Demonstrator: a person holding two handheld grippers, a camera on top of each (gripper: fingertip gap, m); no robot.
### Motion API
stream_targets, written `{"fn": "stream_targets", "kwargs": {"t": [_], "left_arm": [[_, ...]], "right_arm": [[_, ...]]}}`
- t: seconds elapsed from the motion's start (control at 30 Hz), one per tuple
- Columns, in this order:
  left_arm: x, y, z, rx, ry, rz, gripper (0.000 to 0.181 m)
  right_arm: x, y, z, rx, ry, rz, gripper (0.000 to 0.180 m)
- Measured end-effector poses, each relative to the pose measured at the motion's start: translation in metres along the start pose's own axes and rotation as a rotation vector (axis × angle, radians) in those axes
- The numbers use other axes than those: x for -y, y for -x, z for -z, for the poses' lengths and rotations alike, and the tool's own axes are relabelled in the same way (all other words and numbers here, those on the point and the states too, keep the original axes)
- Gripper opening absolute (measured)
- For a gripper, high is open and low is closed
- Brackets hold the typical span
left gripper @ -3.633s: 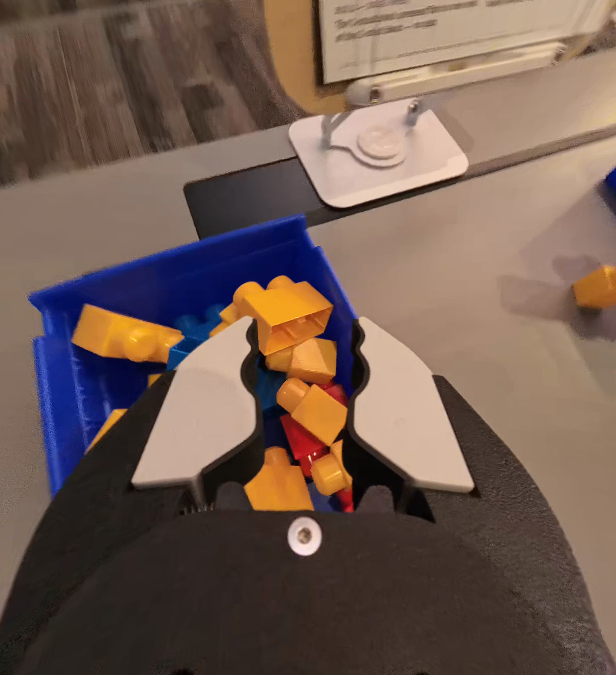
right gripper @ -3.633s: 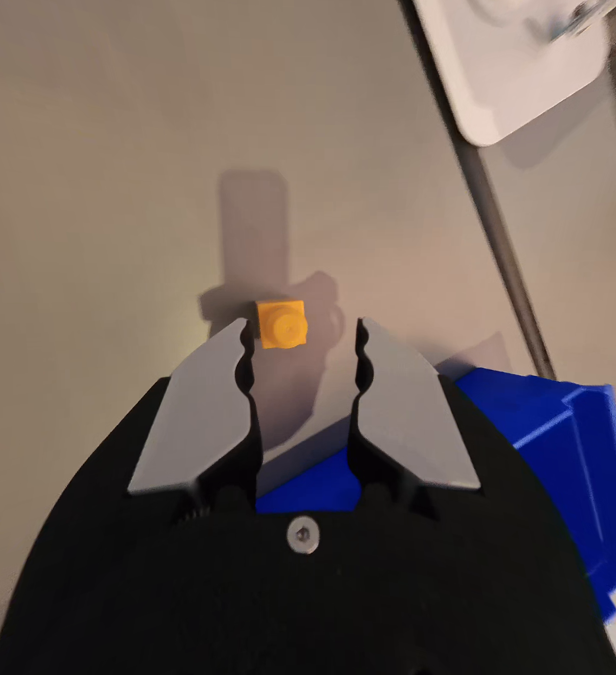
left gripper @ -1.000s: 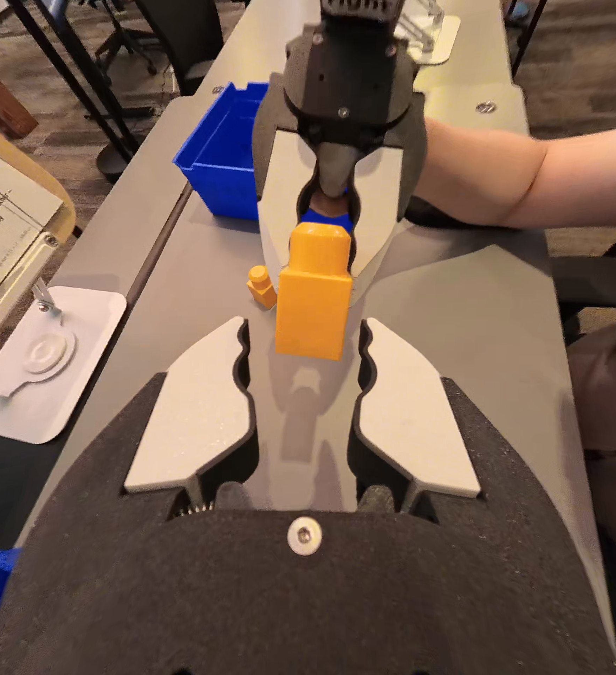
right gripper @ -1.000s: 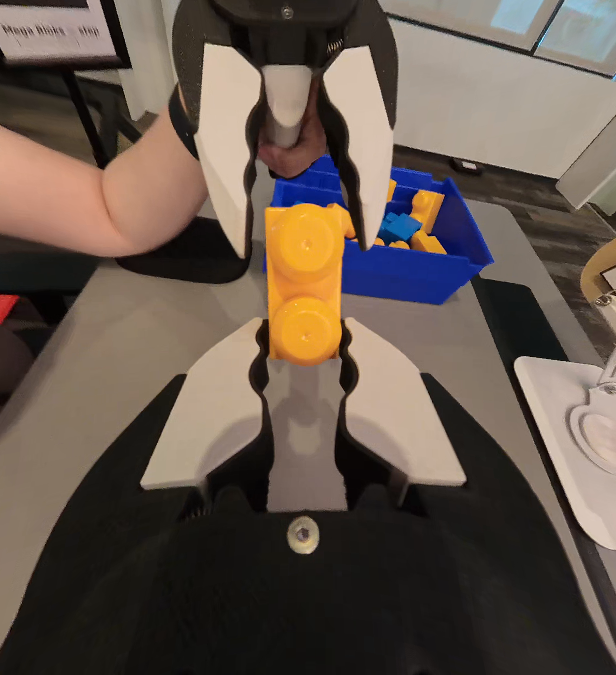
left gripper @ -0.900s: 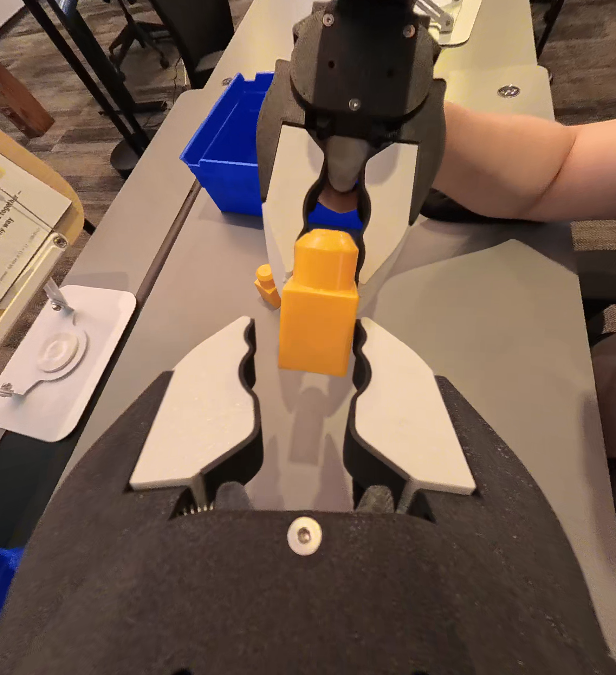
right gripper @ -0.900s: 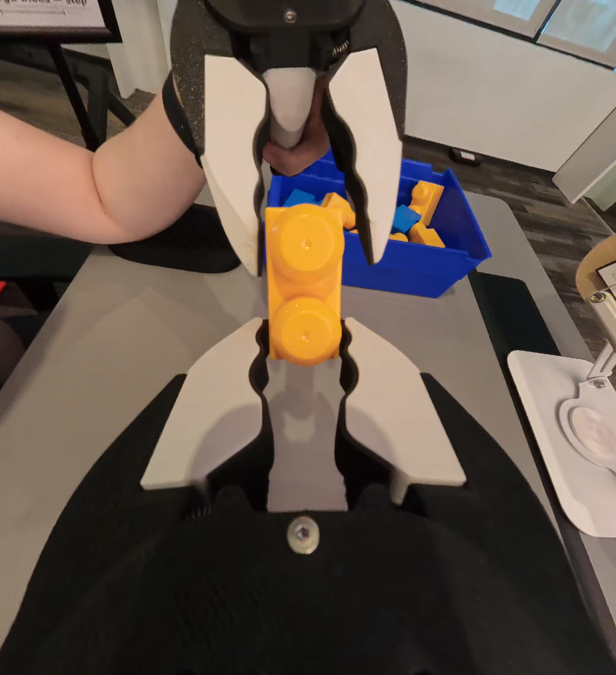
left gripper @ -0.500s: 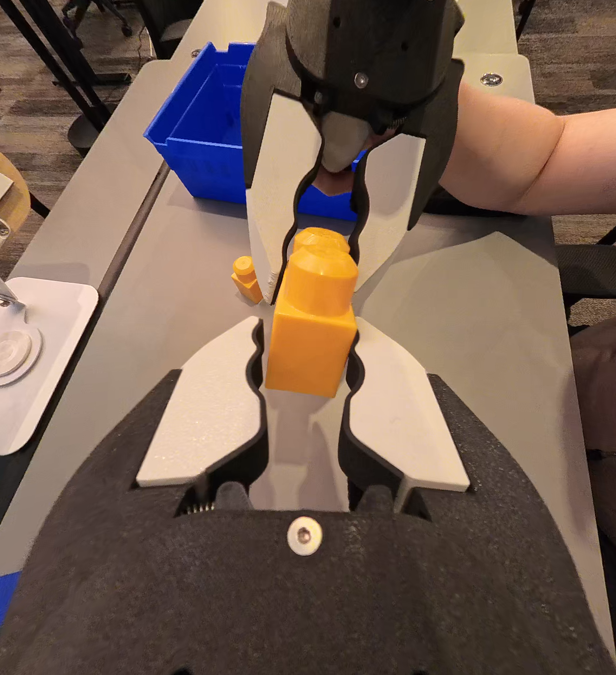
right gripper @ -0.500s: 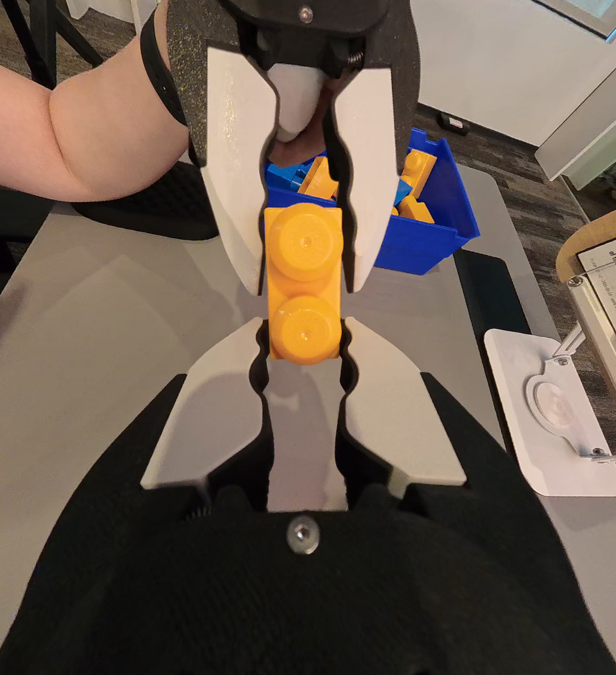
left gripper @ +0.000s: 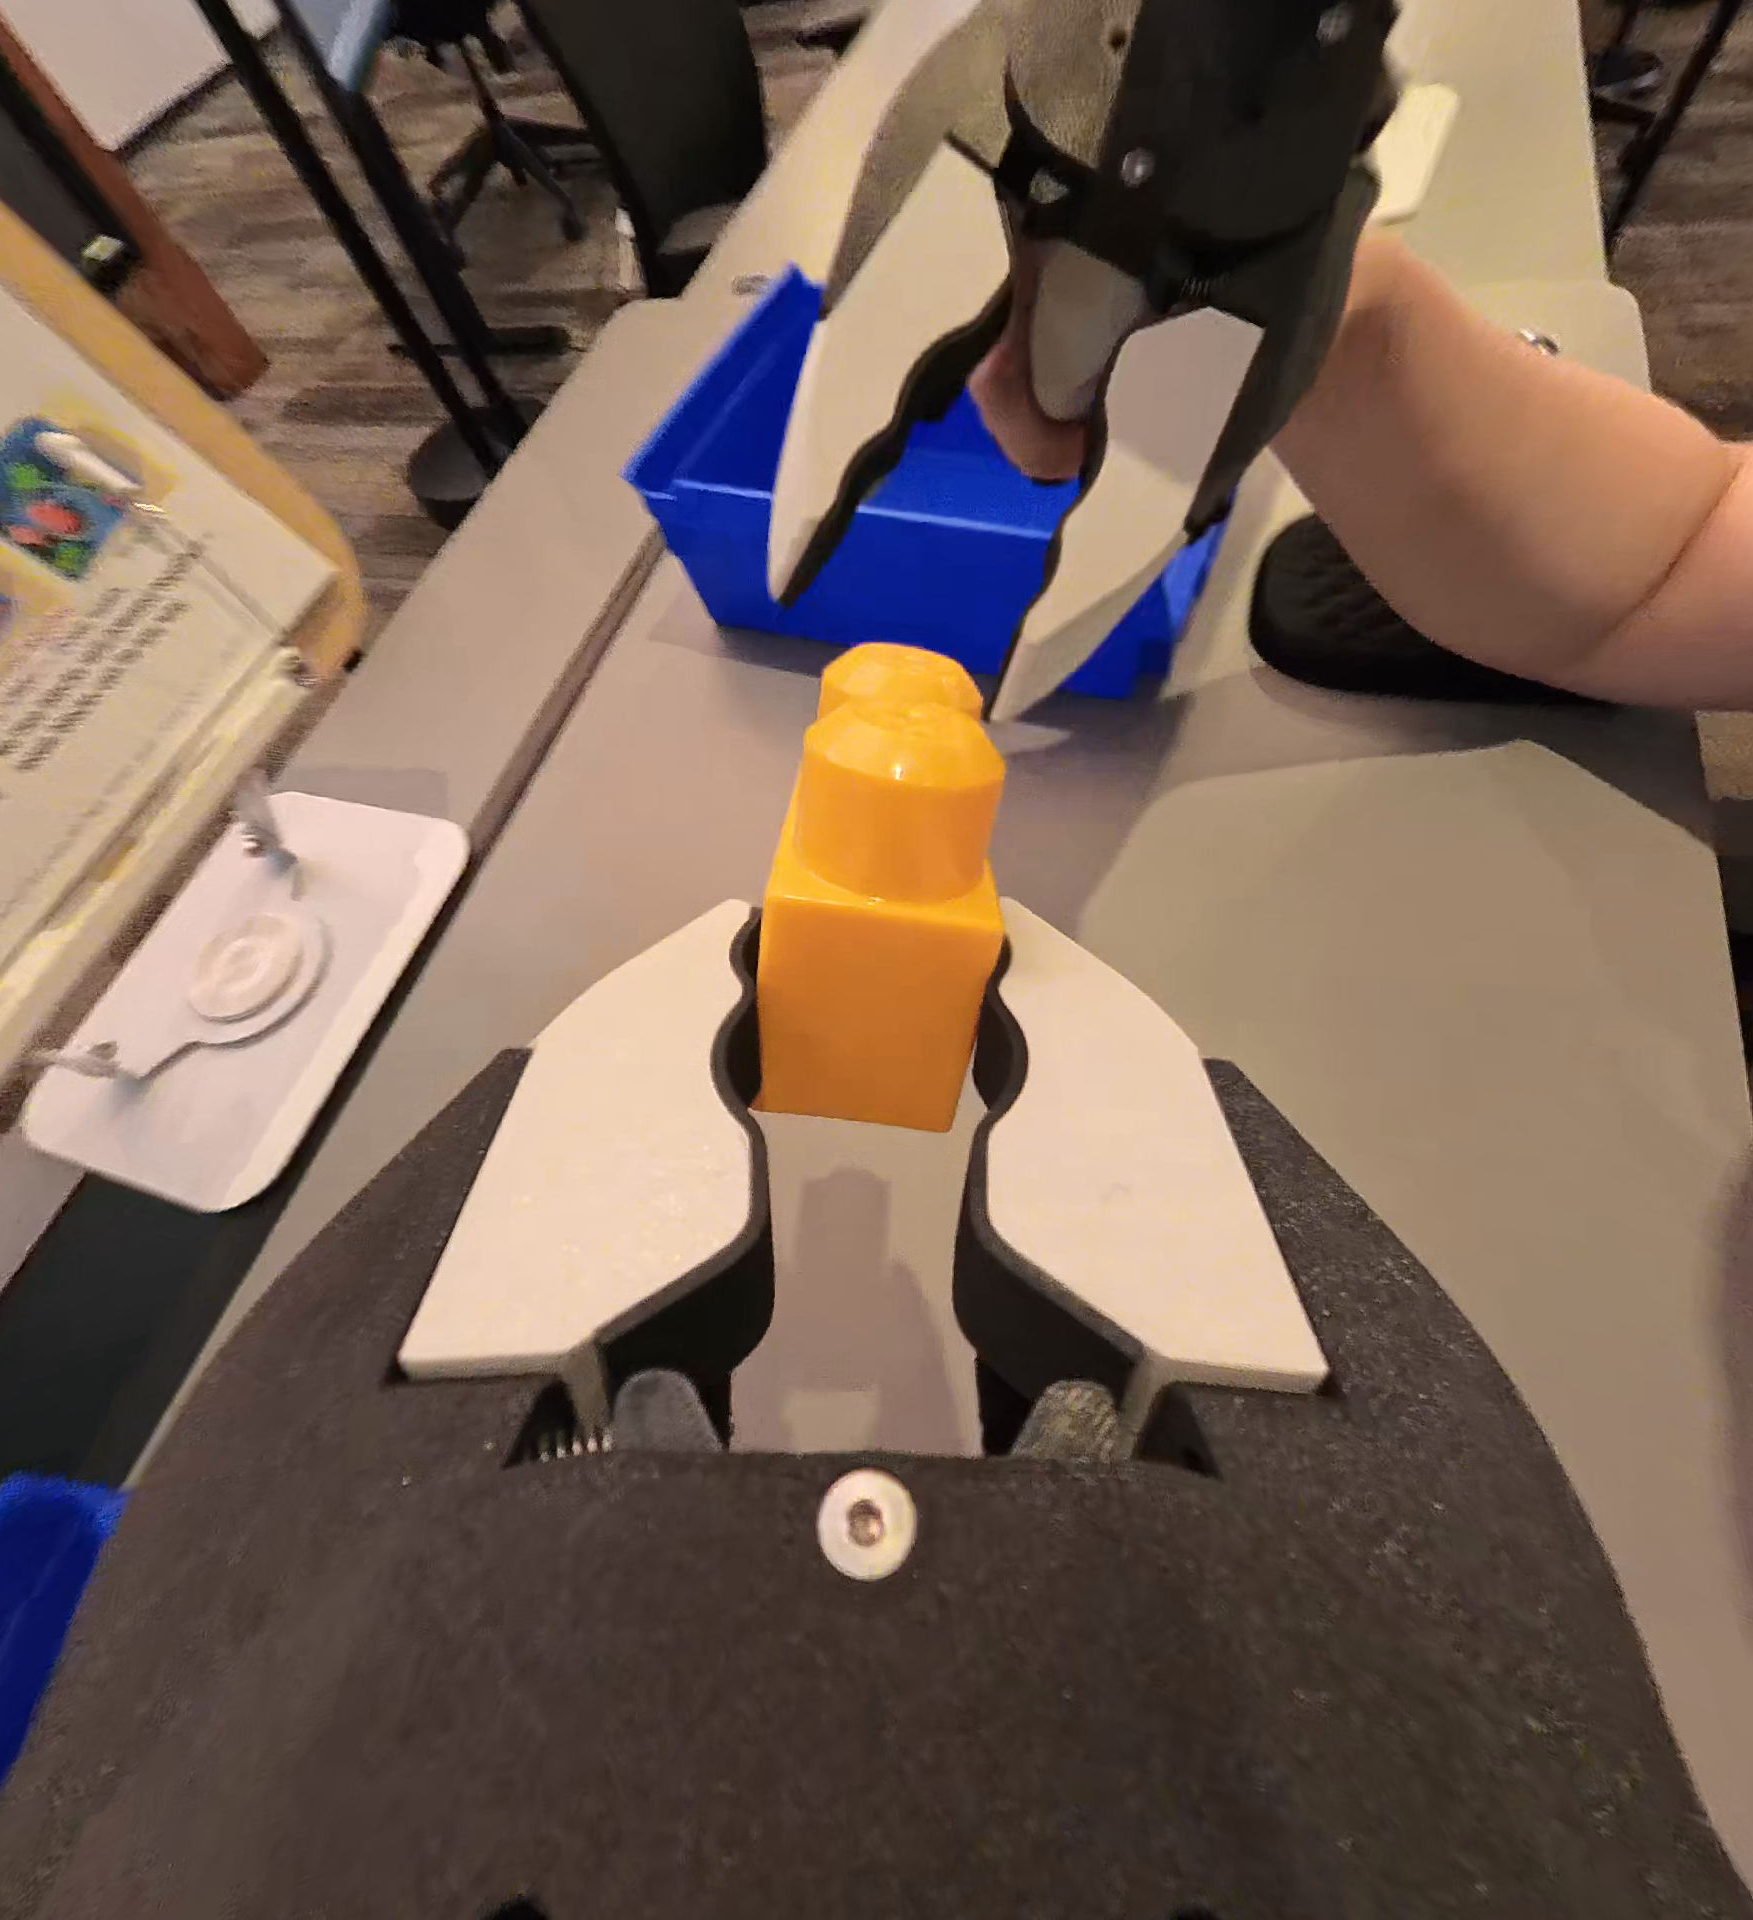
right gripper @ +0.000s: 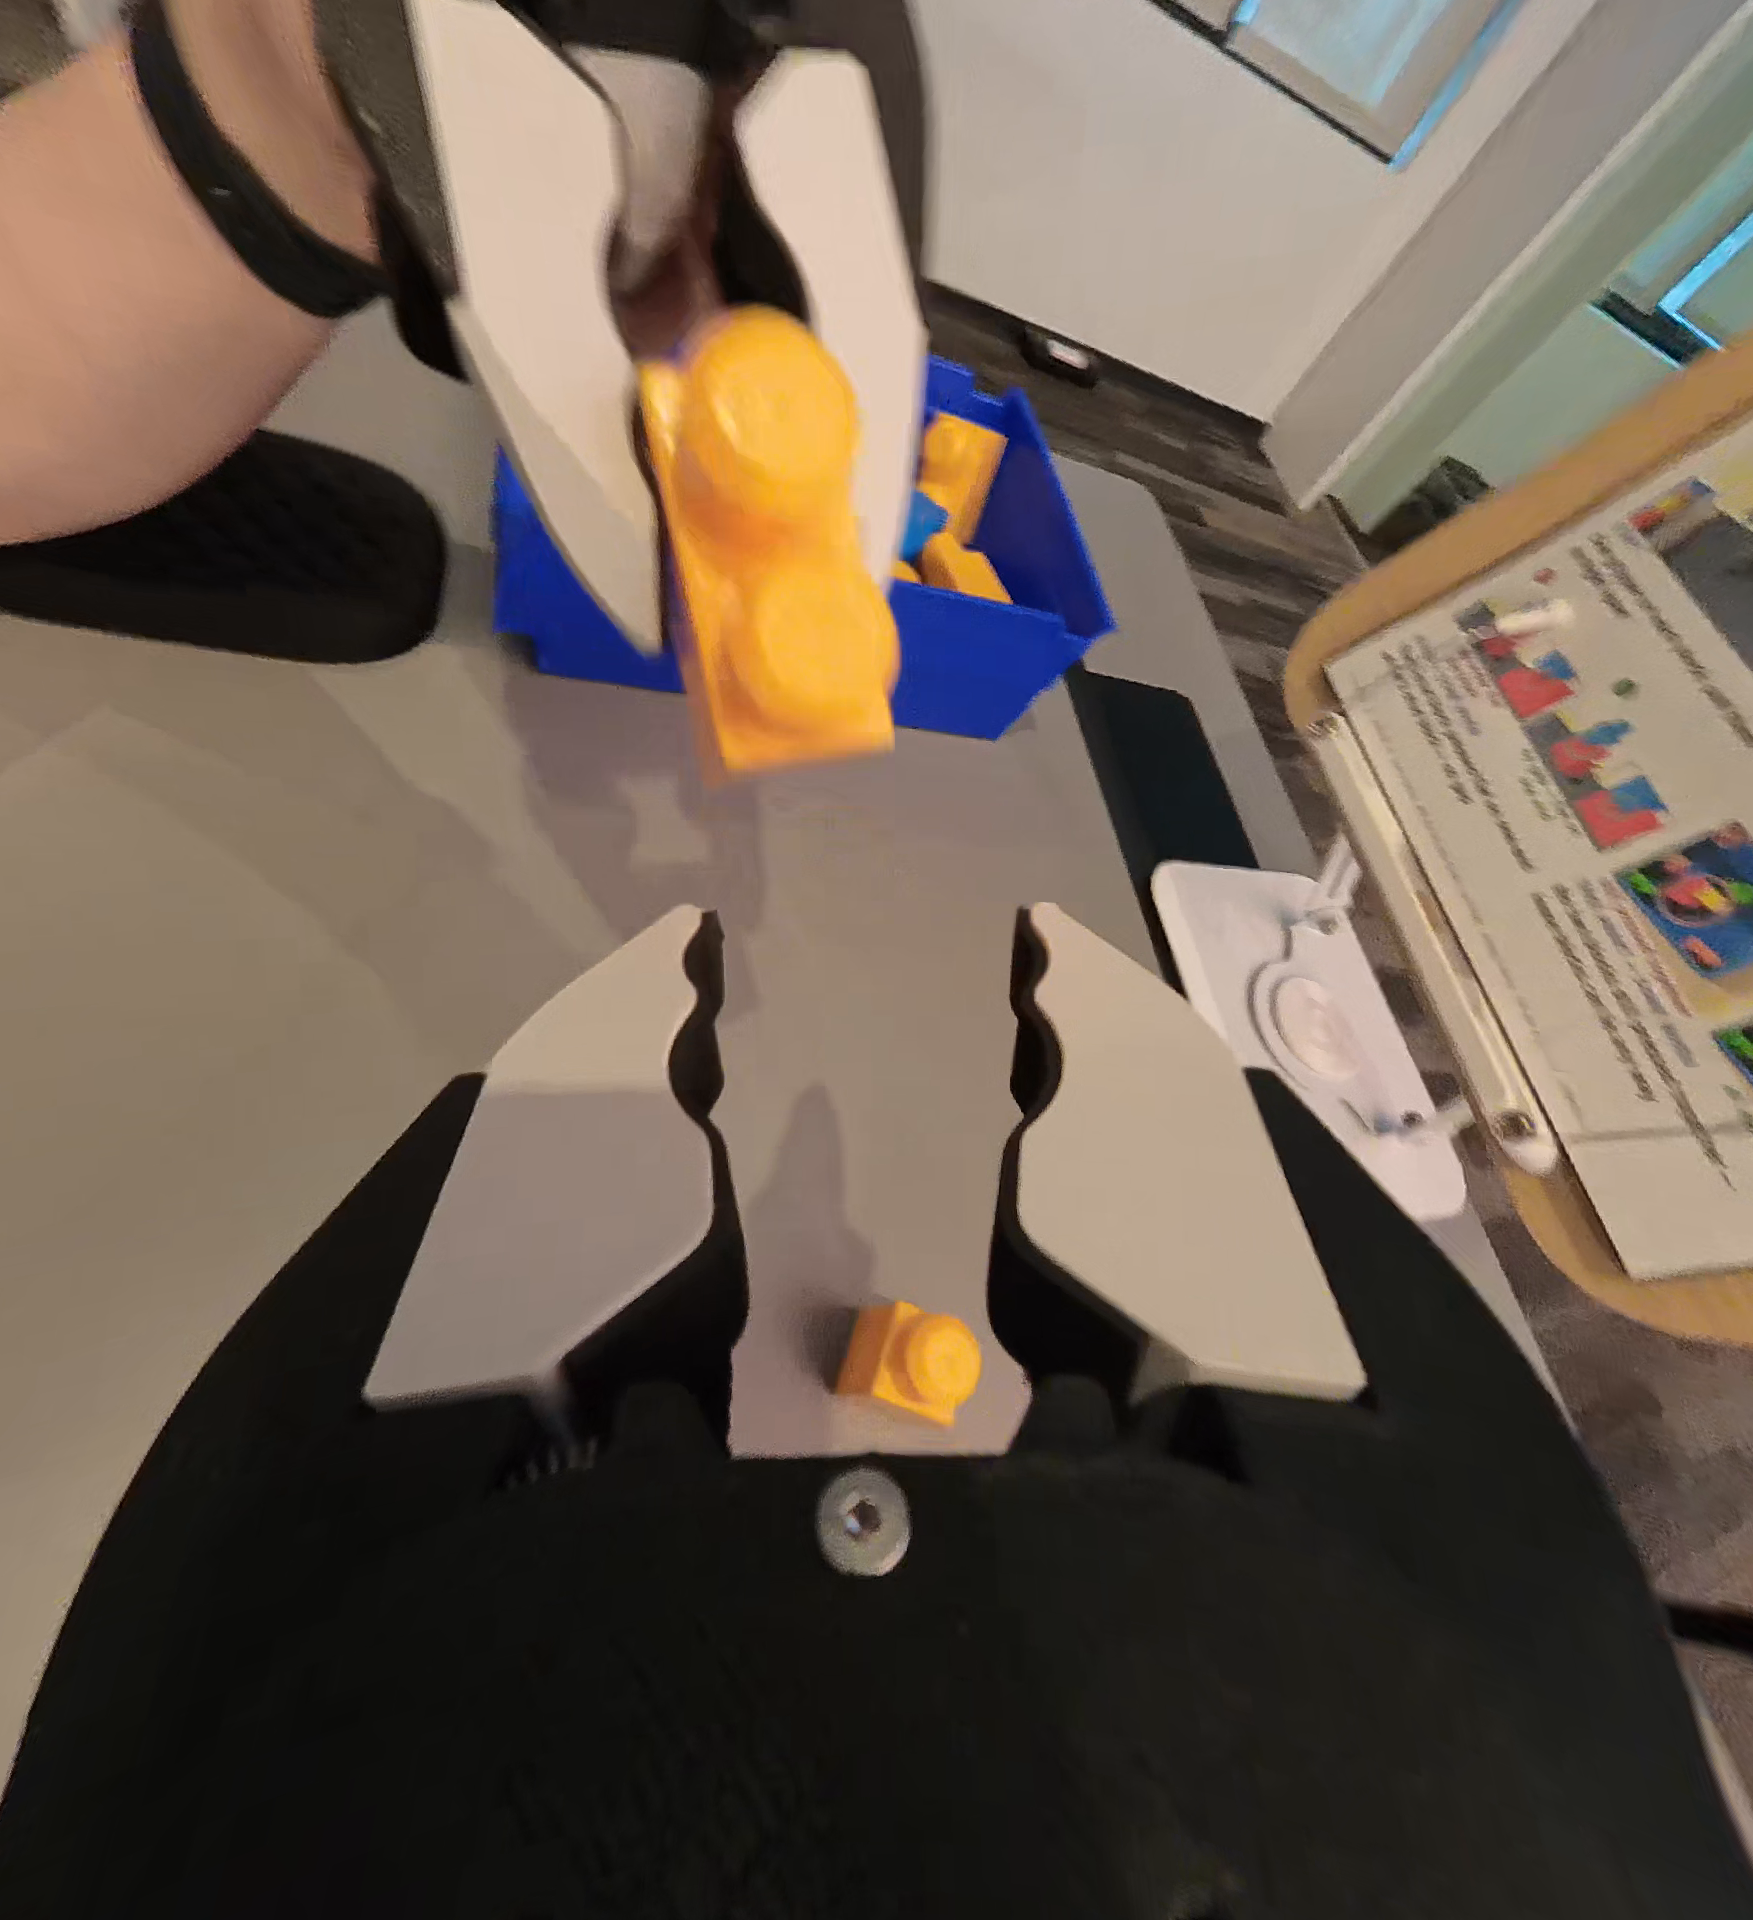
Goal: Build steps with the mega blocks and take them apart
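Left gripper is clamped on the yellow two-stud block at centre frame and holds it off the grey table, while my right gripper stands wide apart with nothing in it. I judge the build has barely begun: next I must carry this block to the small yellow block lying on the table at 6 o'clock in the right view. One blue bin at 12 o'clock holds loose yellow and blue blocks; the other blue bin's contents I cannot see.
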State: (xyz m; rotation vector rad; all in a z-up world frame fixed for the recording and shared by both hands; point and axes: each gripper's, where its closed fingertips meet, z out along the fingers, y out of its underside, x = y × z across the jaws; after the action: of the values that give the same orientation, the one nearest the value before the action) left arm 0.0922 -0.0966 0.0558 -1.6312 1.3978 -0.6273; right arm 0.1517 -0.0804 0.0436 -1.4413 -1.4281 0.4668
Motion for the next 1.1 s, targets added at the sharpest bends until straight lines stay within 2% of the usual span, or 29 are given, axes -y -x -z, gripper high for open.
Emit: {"fn": "stream_targets", "kwargs": {"t": [0.07, 0.17, 0.23, 0.33, 0.6, 0.77, 1.1], "left_arm": [[0.004, 0.010, 0.018, 0.033, -0.043, 0.023, 0.038], [0.013, 0.024, 0.048, 0.091, -0.133, 0.065, 0.038], [0.017, 0.029, 0.066, 0.112, -0.185, 0.082, 0.038], [0.022, 0.033, 0.084, 0.126, -0.256, 0.095, 0.038], [0.032, 0.030, 0.099, 0.031, -0.382, 0.129, 0.038], [0.032, 0.030, 0.100, -0.022, -0.415, 0.153, 0.038], [0.027, 0.025, 0.090, -0.050, -0.369, 0.146, 0.038]], "right_arm": [[-0.026, -0.018, 0.002, -0.035, 0.081, -0.105, 0.054], [-0.094, -0.027, -0.006, -0.014, 0.356, -0.288, 0.055], [-0.131, -0.027, -0.014, -0.004, 0.492, -0.348, 0.055], [-0.163, -0.021, -0.027, 0.019, 0.607, -0.406, 0.055], [-0.201, -0.012, -0.042, -0.014, 0.794, -0.457, 0.054], [-0.217, -0.012, -0.039, -0.027, 0.860, -0.452, 0.045], [-0.220, -0.013, -0.040, -0.043, 0.877, -0.417, 0.039]]}}
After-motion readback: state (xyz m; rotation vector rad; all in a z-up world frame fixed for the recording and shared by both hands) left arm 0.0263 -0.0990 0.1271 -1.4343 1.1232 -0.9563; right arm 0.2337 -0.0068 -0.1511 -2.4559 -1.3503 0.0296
